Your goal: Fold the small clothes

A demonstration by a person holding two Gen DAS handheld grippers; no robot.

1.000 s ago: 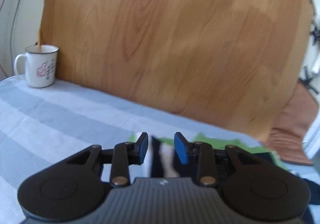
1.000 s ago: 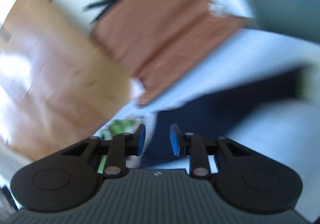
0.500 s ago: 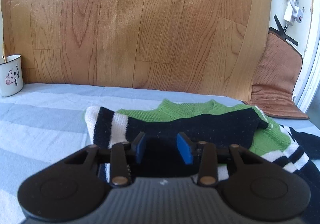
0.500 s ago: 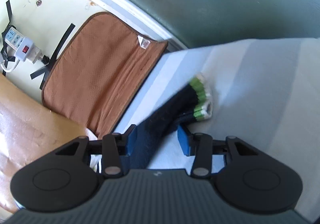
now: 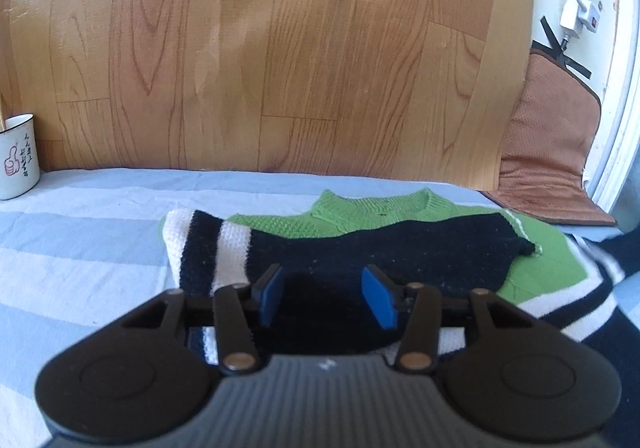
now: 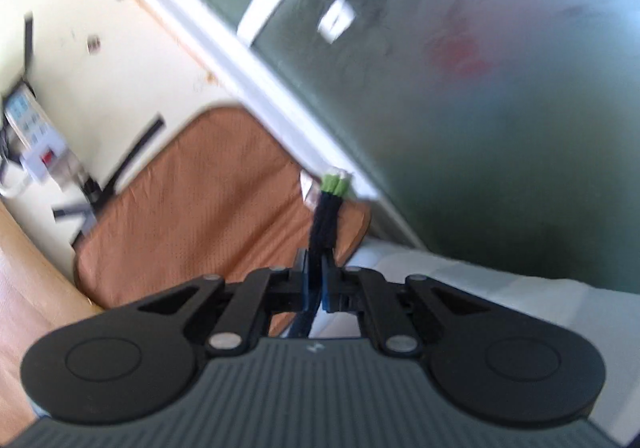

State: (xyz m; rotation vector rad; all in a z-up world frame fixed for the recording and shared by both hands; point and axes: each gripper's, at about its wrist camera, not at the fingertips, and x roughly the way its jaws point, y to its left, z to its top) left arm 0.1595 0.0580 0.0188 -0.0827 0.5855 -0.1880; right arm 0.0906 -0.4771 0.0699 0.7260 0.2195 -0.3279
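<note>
A: Starting at our right gripper (image 6: 315,284): its 2 jaws are clamped tight on the sweater sleeve (image 6: 326,215), a dark strip with a green and white cuff standing up past the pads, lifted clear of the bed.

B: And our left gripper (image 5: 323,298) has its jaws partly apart and opening, with nothing pinched; the black knit lies under and between the fingers (image 5: 271,298), and we cannot tell whether they touch it.

A: The sweater (image 5: 372,244) lies flat on the striped sheet (image 5: 80,248), toward the sheet's far right edge, 1 sleeve already laid across the green chest.

B: So the step in hand, as we judge it, is carrying the second sleeve over. We should keep the grip near the cuff, sweep low across the body, and lay it parallel to the first sleeve so the cuff ends inside the outline. The left should stay clear or pin the body if it drags.

A: The left view alone shows the whole garment, the mug (image 5: 18,155) at the sheet's far left corner and the wood panel (image 5: 280,47). The right view, blurred, alone shows the held sleeve, plus the brown cushion (image 6: 192,207)
</note>
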